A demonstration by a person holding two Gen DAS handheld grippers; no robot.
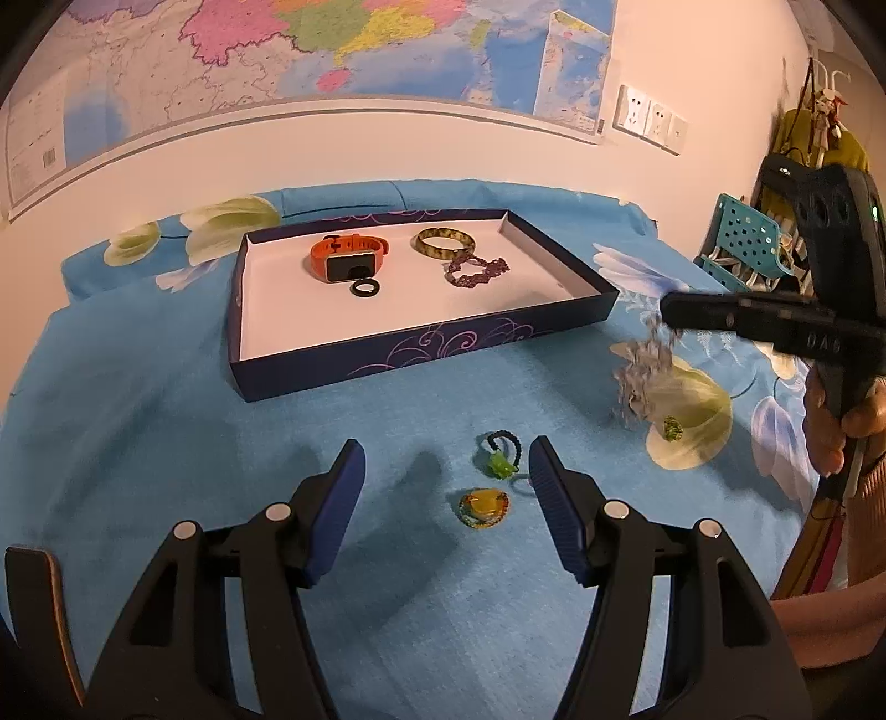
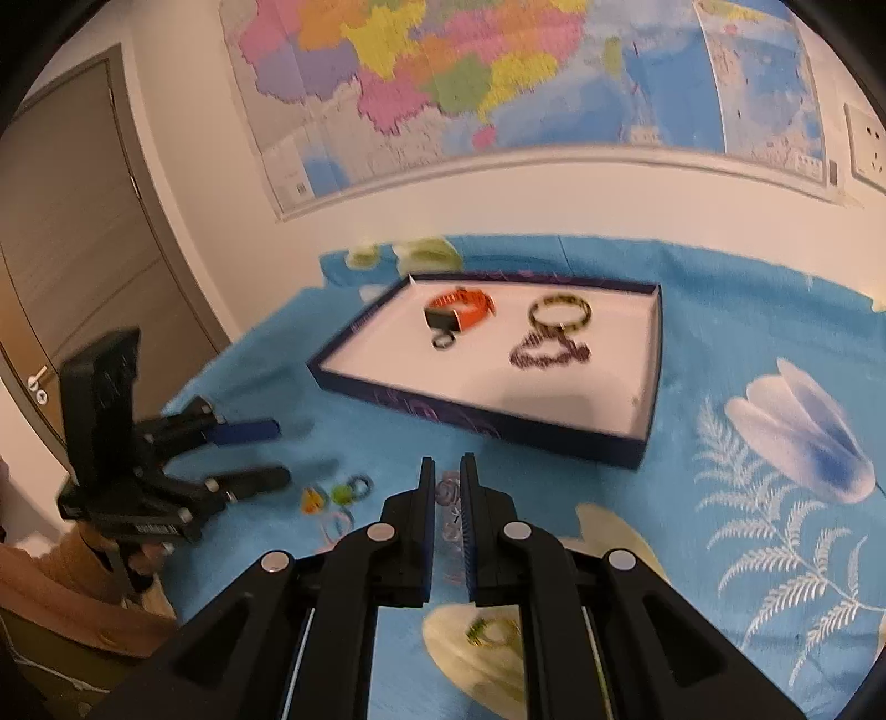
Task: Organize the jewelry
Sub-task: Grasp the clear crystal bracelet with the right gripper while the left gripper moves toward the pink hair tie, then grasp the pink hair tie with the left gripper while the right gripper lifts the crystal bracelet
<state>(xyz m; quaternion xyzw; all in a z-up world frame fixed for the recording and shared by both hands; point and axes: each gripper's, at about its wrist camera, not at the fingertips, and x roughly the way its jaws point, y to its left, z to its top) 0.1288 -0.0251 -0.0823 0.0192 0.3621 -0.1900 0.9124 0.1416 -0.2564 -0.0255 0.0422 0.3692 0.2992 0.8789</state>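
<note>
At lower centre of the right wrist view: right gripper [image 2: 447, 498], jaws drawn close and clenched on a pale clear-bead chain [image 2: 449, 518], links visible in the narrow gap between the pads. In the left wrist view, same chain [image 1: 642, 376] hanging blurred below the right gripper [image 1: 673, 318] at right of frame, clear of the blue floral cloth [image 1: 166, 432]. Judged light, limp and slippery; prone to swing and slide through the pads; best held at a bunched midsection, not by a single link. At lower centre of the left wrist view: left gripper [image 1: 446, 471], released, pads wide apart, hovering over a green charm on dark cord [image 1: 500, 457] and a yellow pendant [image 1: 483, 508], both on the cloth. At right of that frame, a small green ring [image 1: 673, 427] on a pale printed flower. In upper centre, dark blue tray [image 1: 421, 346] with white floor, holding an orange watch [image 1: 346, 259], a black ring [image 1: 366, 287] just in front of it, a mottled green bangle [image 1: 446, 242] and a purple bead bracelet [image 1: 477, 271] touching the bangle. Behind, wall map [image 1: 332, 50] across the top of frame.
</note>
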